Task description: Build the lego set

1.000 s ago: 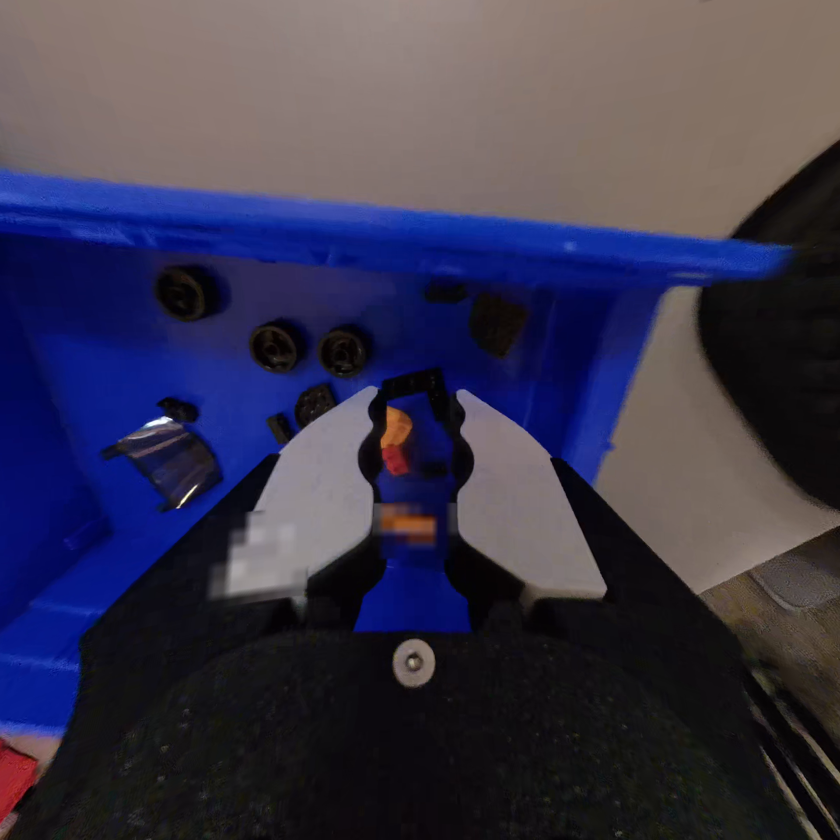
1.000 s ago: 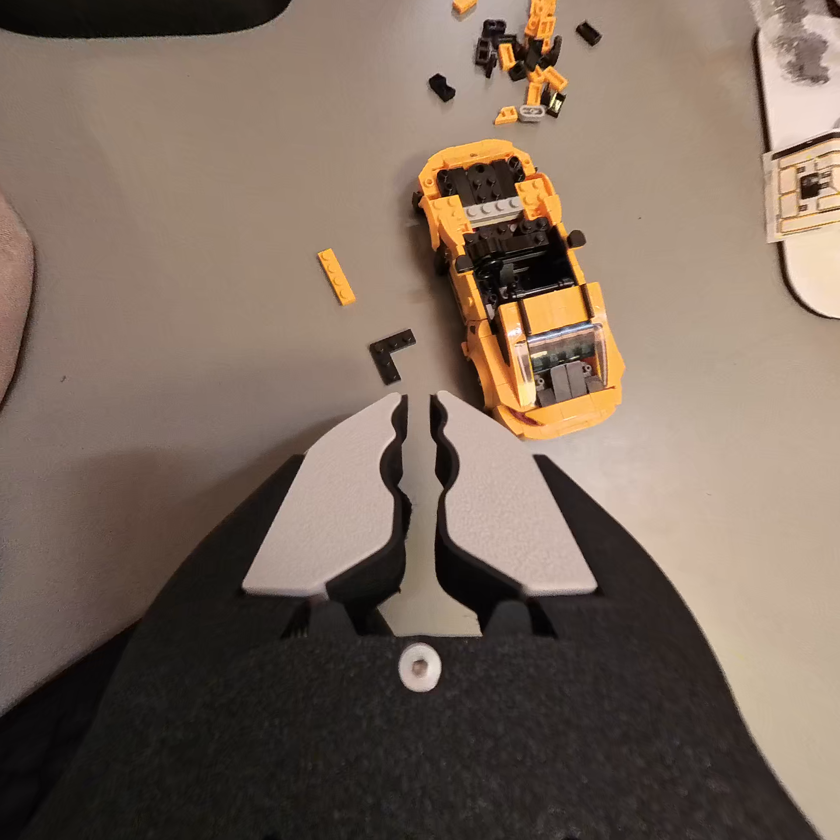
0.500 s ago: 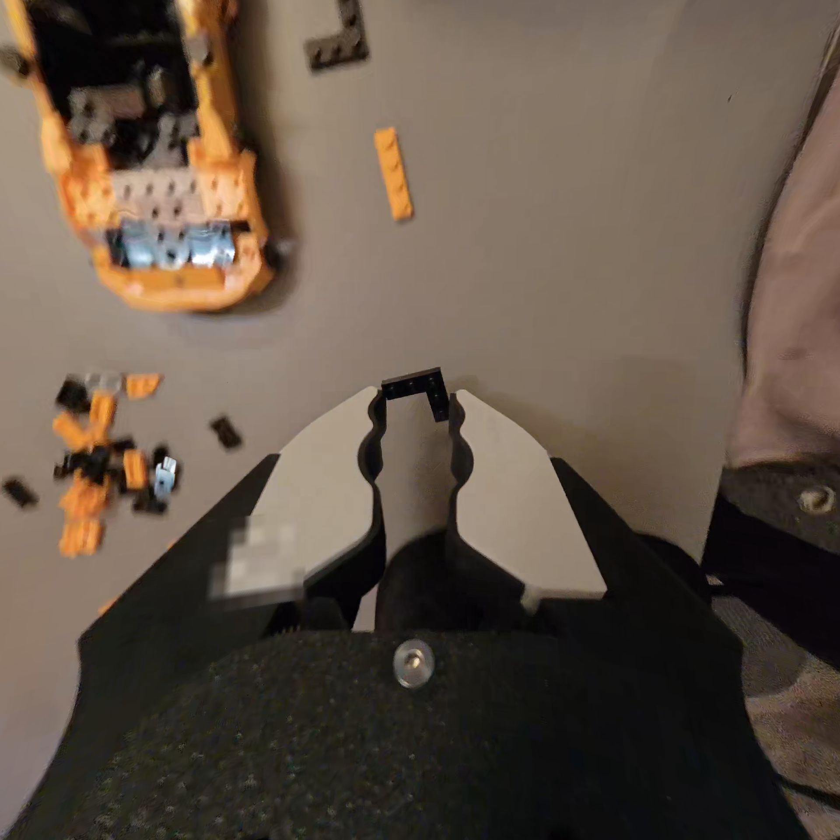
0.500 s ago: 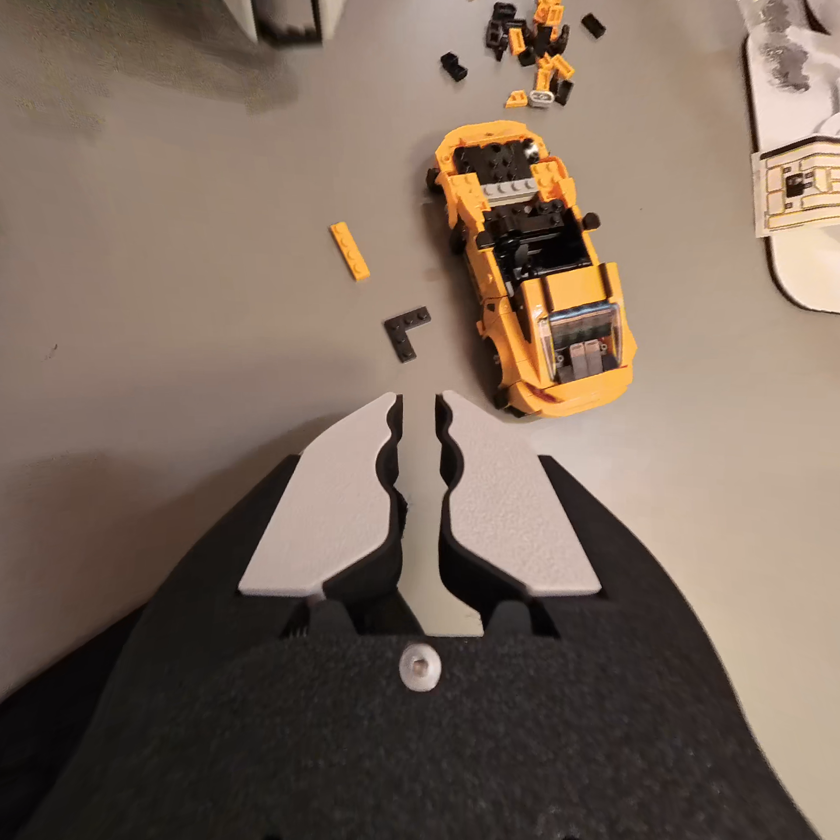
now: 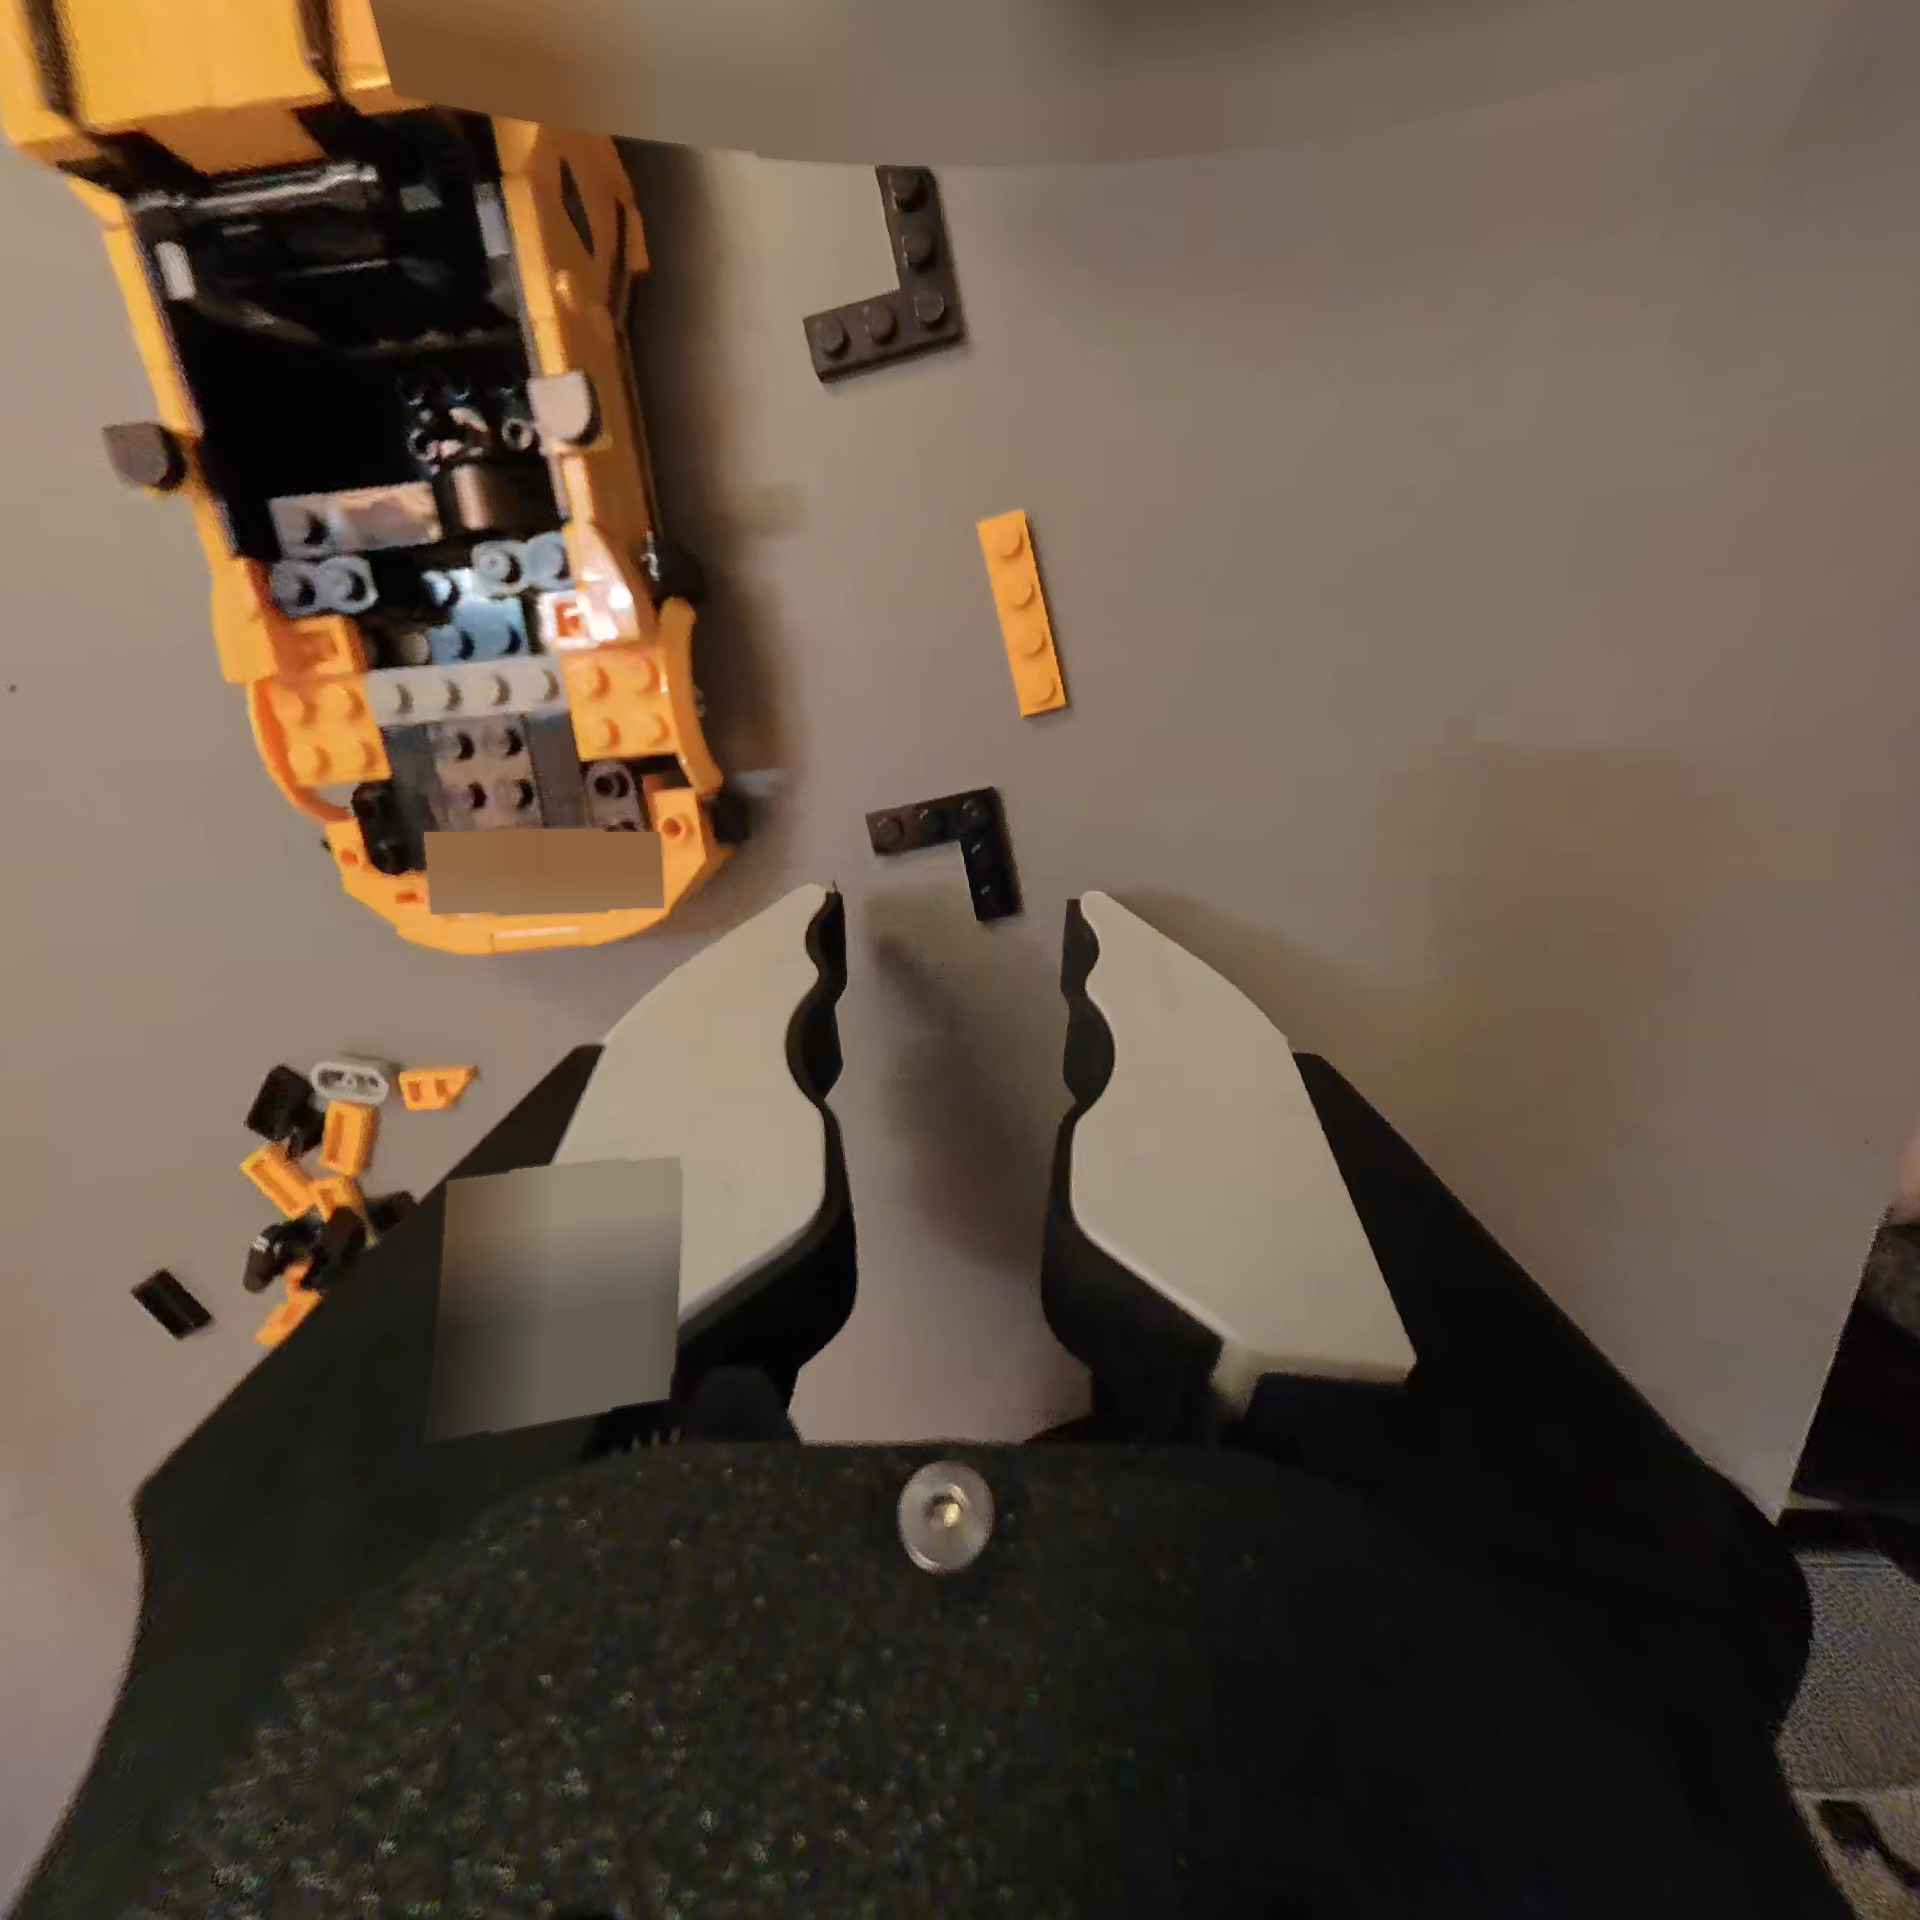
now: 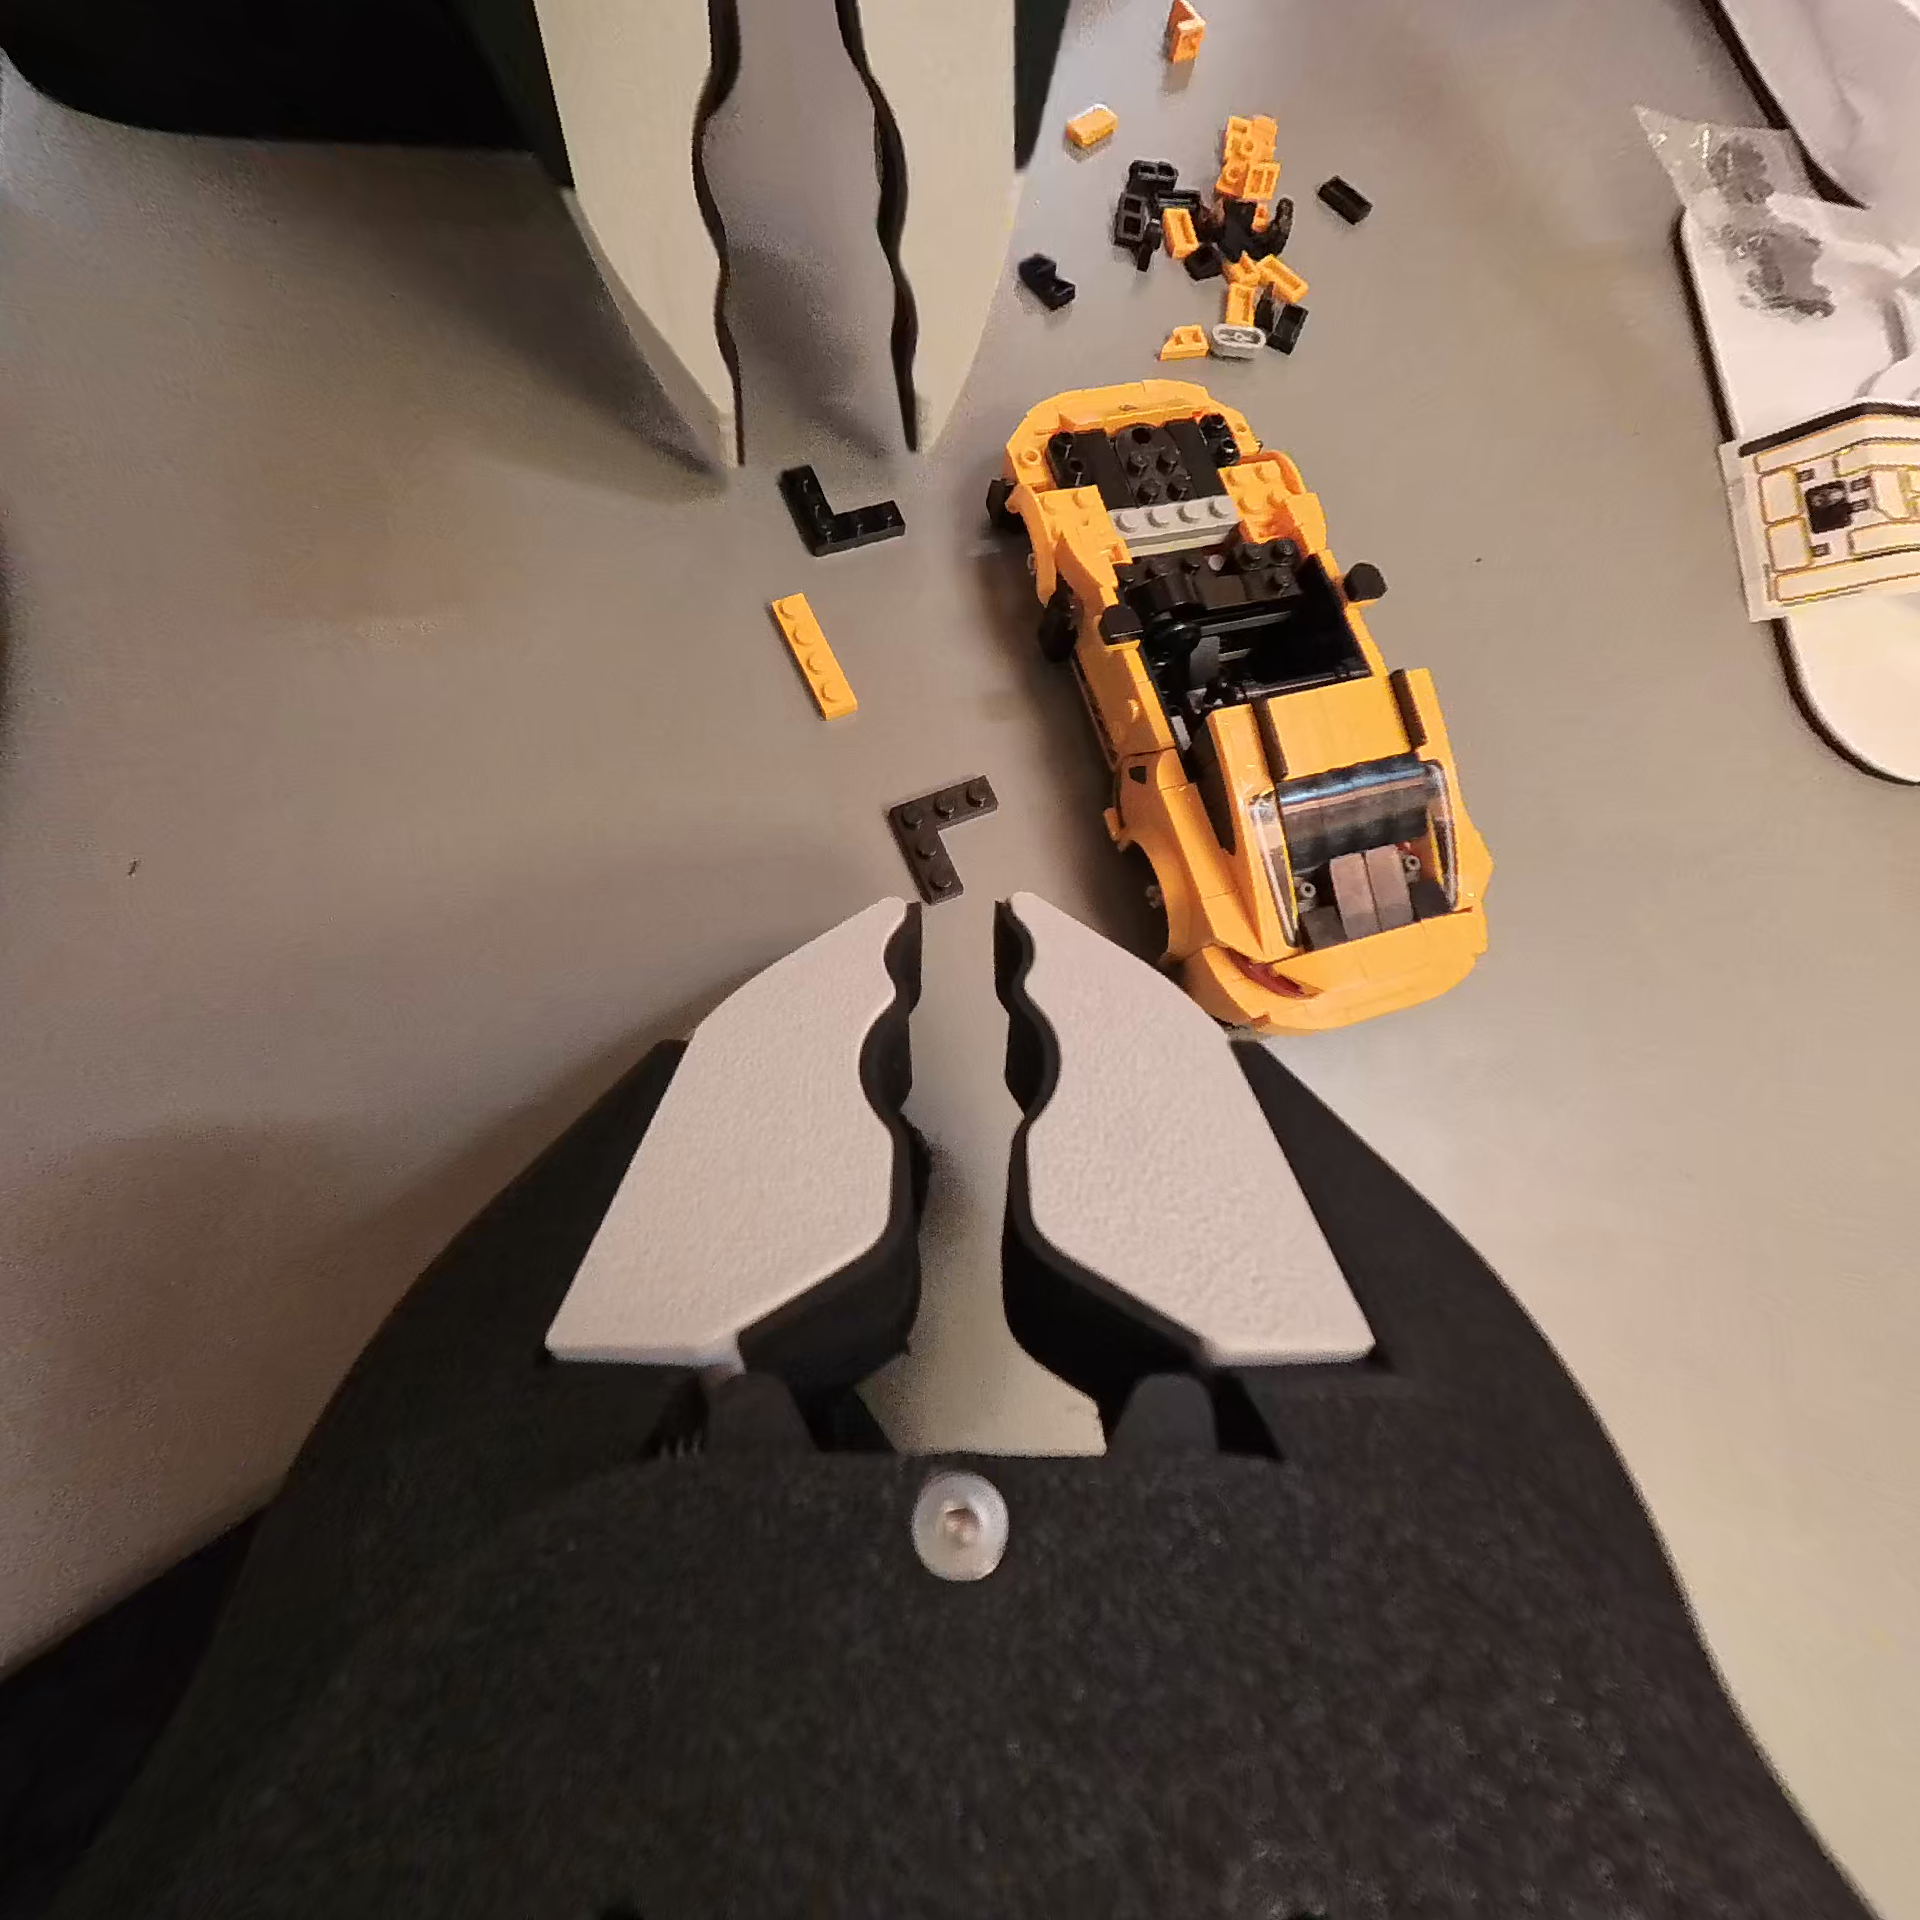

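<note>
While the orange car (image 6: 1236, 717) sits half-built on the tabletop (image 6: 416, 831), the left tool (image 5: 951, 909) gapes wide over a black corner plate (image 5: 951, 844), and the empty right tool (image 6: 956, 904), nearly closed, could knock the second corner plate (image 6: 940, 836) away.

both wrist views look steeply down at bench (image 5: 1455, 520) from opposite sides, close; share orange car (image 5: 436, 582) and loose bricks (image 6: 1236, 249).
</note>
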A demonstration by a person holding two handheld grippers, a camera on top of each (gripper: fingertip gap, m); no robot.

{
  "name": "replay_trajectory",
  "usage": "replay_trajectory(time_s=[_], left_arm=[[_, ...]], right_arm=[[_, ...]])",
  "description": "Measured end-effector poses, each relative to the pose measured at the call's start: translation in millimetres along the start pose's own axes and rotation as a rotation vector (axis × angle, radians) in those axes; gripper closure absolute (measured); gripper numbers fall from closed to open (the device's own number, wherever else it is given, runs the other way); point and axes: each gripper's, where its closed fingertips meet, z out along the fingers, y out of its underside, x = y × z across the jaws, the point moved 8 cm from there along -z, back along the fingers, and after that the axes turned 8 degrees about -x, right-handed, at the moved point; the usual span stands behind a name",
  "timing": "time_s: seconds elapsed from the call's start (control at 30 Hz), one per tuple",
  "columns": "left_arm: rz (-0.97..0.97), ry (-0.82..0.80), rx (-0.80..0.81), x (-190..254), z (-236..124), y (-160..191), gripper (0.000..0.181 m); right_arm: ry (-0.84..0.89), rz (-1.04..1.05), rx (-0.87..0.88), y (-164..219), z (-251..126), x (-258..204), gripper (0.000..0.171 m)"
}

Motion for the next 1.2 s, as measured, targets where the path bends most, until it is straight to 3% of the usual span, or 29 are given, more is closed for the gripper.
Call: replay_trajectory(time_s=[0.03,0.23,0.37,0.63,0.93,1.2], left_arm=[[-0.025,-0.002,0.026,-1,-4,3,0.141],[-0.281,-0.082,0.242,-35,-15,31,0.136],[-0.357,-0.074,0.366,-51,-9,28,0.126],[-0.324,-0.115,0.433,-61,9,17,0.104],[-0.274,-0.12,0.427,-56,23,10,0.108],[-0.222,-0.063,0.429,-37,20,5,0.118]], right_arm=[[0.0,0.001,0.002,0,0,0,0.158],[0.045,0.045,0.02,-1,-1,6,0.159],[0.079,0.077,-0.011,0,2,10,0.16],[0.163,0.132,-0.02,-3,0,23,0.16],[0.166,0.106,-0.039,-5,26,21,0.17],[0.312,0.147,-0.045,6,30,40,0.167]])
